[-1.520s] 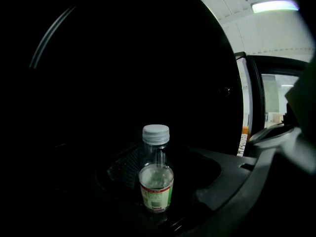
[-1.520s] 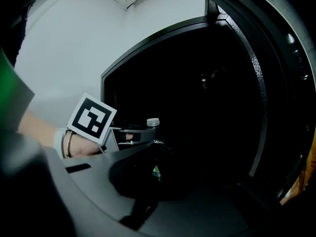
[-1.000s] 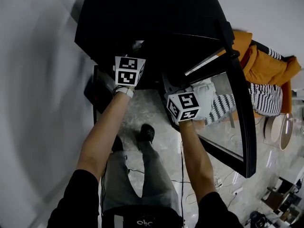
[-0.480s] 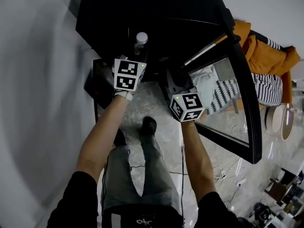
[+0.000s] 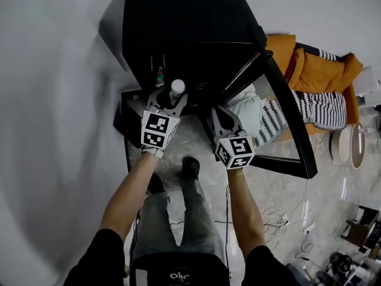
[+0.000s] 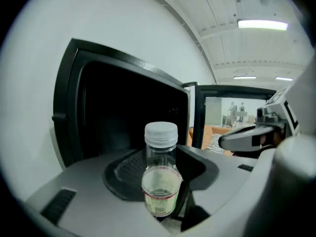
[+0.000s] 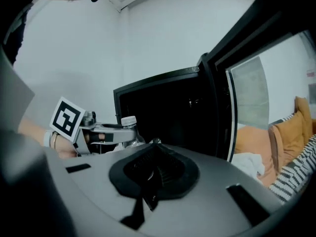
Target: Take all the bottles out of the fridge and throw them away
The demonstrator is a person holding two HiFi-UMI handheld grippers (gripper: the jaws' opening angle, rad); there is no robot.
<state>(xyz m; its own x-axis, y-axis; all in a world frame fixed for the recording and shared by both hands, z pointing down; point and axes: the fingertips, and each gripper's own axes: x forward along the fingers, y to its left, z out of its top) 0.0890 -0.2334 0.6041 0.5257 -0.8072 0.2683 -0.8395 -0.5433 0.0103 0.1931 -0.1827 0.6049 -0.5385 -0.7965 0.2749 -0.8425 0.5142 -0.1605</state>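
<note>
Clear bottle (image 6: 160, 181) with a white cap, upright, gripped by left gripper (image 5: 171, 99) at the open front of the black fridge (image 5: 196, 34). Right gripper (image 7: 149, 176) just to its right, jaws closed on nothing, near the open glass door (image 5: 287, 127). Orange cushions (image 5: 315, 70) far right.

I see a clear plastic bottle (image 6: 160, 174) with a white cap and a pale, red-edged label. The boxy fridge (image 5: 196, 28) is glossy black. The cubes on the left gripper (image 5: 170, 100) and right gripper (image 5: 214, 111) wear black-and-white square markers. An orange cushion (image 5: 315, 70) lies beside black-and-white striped fabric (image 5: 324, 109), over grey marbled floor (image 5: 333, 201).
</note>
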